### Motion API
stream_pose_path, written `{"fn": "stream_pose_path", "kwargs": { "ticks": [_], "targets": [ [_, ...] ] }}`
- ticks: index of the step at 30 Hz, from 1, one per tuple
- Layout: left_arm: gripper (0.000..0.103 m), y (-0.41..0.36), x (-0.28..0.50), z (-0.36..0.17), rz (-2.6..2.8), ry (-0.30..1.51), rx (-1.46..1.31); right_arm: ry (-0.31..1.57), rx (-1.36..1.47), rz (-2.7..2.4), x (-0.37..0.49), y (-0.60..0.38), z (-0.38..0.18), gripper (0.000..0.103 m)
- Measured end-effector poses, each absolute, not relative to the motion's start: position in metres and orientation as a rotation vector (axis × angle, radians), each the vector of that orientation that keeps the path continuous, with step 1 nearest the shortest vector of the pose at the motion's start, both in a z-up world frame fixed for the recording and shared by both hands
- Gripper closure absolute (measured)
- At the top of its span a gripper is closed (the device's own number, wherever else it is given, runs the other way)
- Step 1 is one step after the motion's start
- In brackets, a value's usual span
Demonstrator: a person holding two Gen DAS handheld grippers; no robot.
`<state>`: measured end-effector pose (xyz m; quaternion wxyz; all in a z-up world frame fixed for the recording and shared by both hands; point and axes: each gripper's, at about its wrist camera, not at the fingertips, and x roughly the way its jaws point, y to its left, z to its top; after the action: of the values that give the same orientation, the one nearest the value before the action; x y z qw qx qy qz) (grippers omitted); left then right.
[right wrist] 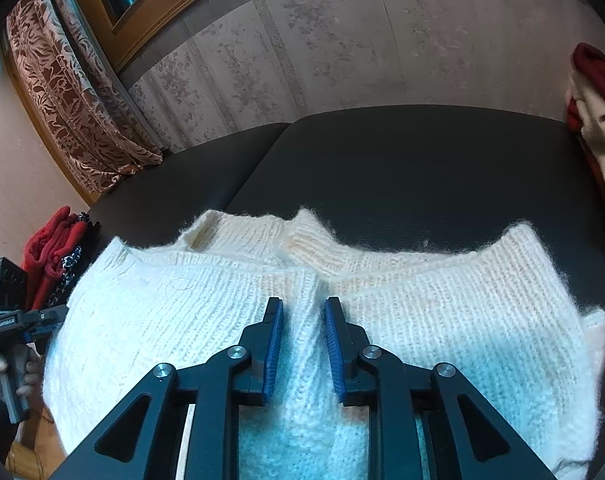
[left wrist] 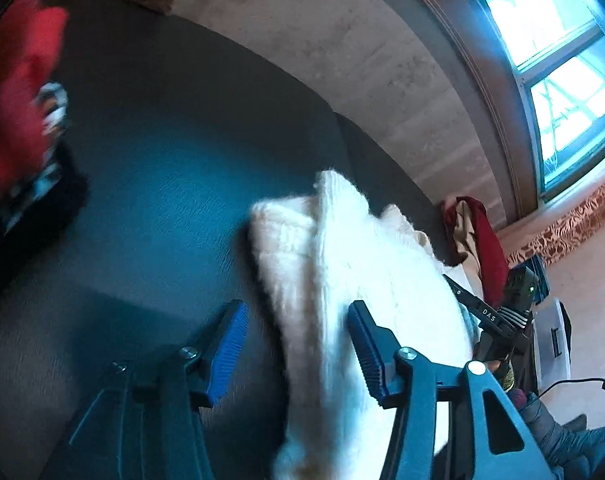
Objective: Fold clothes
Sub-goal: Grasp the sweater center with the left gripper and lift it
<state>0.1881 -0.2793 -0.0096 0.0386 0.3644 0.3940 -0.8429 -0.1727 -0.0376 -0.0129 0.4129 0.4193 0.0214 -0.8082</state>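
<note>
A fluffy white knitted sweater [right wrist: 230, 312] lay partly folded on the dark leather-like couch [right wrist: 402, 168]. Right gripper [right wrist: 302, 340] hovered narrowly parted over its centre fold; left gripper [left wrist: 298, 344] stood wide at the edge. Mid-fold, judged: next needs a pinch of the hem.

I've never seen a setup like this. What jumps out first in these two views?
A fluffy white knitted sweater fills the foreground, spread on a dark padded surface. Over it hangs the right gripper, its blue-padded fingers apart with knit showing between them. In the left wrist view, the left gripper is open too, at the sweater's edge, and a heap of red clothes lies at the far left.
</note>
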Motion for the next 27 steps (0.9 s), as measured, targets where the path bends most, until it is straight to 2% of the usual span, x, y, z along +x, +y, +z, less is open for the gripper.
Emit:
{"fn": "stream_pose_path", "kwargs": {
  "ticks": [2,4,5,6,9,10,12,13,14,18,20,27],
  "targets": [
    [0.044,-0.277,0.179,-0.009,-2.599,1.175,1.14,0.05,1.055,-2.031,-0.173,-0.038,-0.013,0.079],
    [0.05,-0.272,0.171,-0.008,-2.609,1.14,1.171,0.043,1.055,-2.026,-0.173,-0.038,-0.013,0.078],
    [0.057,-0.269,0.167,-0.009,-2.612,1.123,1.19,0.039,1.056,-2.025,-0.174,-0.038,-0.013,0.078],
    [0.075,-0.266,0.163,-0.01,-2.609,1.147,1.213,0.036,1.057,-2.023,-0.174,-0.038,-0.013,0.078],
    [0.086,-0.256,0.159,-0.002,-2.583,1.077,1.201,0.026,1.059,-2.014,-0.174,-0.038,-0.014,0.076],
    [0.087,-0.258,0.157,0.001,-2.56,1.079,1.193,0.024,1.06,-2.01,-0.175,-0.038,-0.014,0.074],
    [0.088,-0.264,0.152,0.009,-2.52,1.076,1.179,-0.014,1.065,-1.967,-0.177,-0.038,-0.013,0.061],
    [0.088,-0.269,0.15,0.013,-2.508,1.063,1.175,-0.035,1.071,-1.921,-0.178,-0.038,-0.012,0.046],
    [0.088,-0.273,0.148,0.018,-2.496,1.051,1.17,-0.013,1.073,-1.892,-0.177,-0.039,-0.006,0.041],
    [0.088,-0.292,0.139,0.038,-2.448,1.001,1.151,0.114,1.012,-1.778,-0.167,-0.026,0.03,0.039],
    [0.088,-0.301,0.135,0.048,-2.424,0.977,1.141,0.24,0.986,-1.72,-0.158,-0.013,0.044,0.039],
    [0.088,-0.303,0.115,0.073,-2.398,0.882,1.202,0.474,1.008,-1.575,-0.144,0.009,0.052,0.039]
  ]
}}
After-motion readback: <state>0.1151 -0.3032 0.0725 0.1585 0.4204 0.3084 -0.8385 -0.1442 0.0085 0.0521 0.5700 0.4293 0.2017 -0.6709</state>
